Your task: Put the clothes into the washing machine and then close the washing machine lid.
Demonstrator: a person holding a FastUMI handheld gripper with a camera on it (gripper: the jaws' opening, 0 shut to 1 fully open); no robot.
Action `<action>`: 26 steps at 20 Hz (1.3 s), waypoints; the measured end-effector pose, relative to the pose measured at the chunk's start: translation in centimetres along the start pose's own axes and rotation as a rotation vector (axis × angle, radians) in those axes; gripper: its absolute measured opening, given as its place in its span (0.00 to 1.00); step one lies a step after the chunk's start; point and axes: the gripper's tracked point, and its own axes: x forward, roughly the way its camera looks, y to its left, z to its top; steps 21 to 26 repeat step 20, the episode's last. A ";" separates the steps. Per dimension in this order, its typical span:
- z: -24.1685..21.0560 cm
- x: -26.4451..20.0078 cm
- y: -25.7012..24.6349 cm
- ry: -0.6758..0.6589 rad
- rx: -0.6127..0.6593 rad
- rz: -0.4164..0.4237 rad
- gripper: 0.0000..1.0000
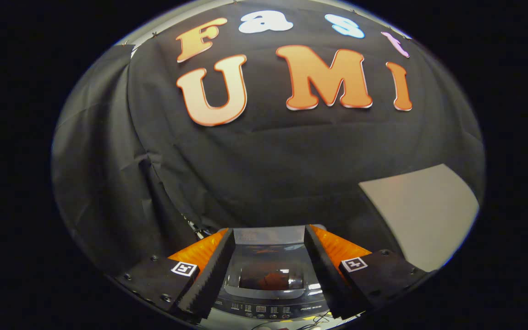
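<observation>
The gripper (268, 270) hangs above the washing machine (271, 311) with its jaws spread wide and holding nothing. Between the two fingers (213, 275) the machine's top shows: a control panel (264, 310) with buttons nearest the gripper, and beyond it the lid (268, 256), a dark glossy pane that lies flat over the opening. A reddish-orange shape (271, 279) shows at the pane; whether it is the clothes inside or a reflection, I cannot tell. A pale panel (420, 211) stands off to the right against the dark cloth wall (264, 169)
</observation>
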 end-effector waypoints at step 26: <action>12.9 -31.5 -21.4 -0.347 -0.038 -0.070 0.98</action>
